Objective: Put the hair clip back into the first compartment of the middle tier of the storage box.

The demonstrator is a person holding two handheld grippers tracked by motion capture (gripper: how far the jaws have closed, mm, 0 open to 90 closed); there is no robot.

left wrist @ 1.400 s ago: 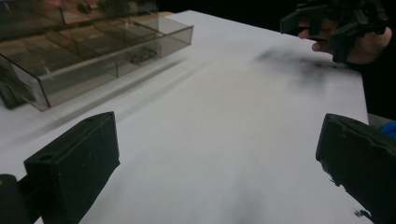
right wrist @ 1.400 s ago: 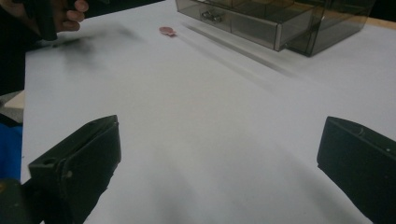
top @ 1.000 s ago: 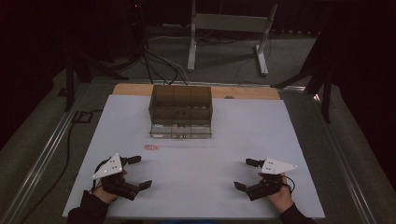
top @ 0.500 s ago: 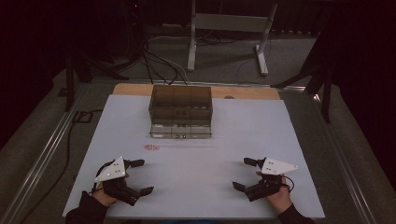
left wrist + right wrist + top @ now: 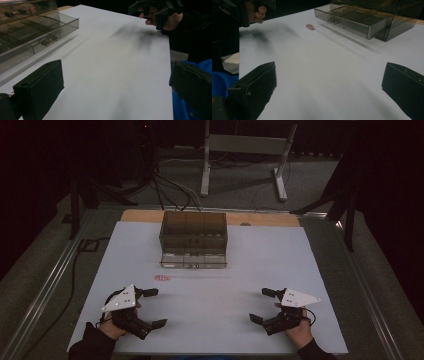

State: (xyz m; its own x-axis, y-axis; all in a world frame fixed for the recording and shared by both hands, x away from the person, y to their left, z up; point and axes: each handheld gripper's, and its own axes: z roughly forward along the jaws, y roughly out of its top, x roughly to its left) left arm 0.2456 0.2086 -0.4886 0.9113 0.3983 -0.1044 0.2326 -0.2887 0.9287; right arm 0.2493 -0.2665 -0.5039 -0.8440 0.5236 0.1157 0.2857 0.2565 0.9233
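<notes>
Your left tongs (image 5: 149, 308) and right tongs (image 5: 263, 305): both spread, empty, resting near the table's (image 5: 210, 290) front edge; next, likely reach for the pink piece (image 5: 162, 278) beside the open drawer (image 5: 193, 259).

Tabletop (image 5: 280, 270): white, bare in the middle
Smoky clear plastic drawer box (image 5: 194, 231): far centre, bottom drawer pulled out
Small red item (image 5: 162, 278): near left tool
Left tool (image 5: 153, 308): jaws apart, near edge
Right tool (image 5: 260, 305): jaws apart, near edge

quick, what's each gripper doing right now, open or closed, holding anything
left gripper: open, fingers wide apart, holding nothing, above the white table.
right gripper: open, fingers wide apart, holding nothing.
</notes>
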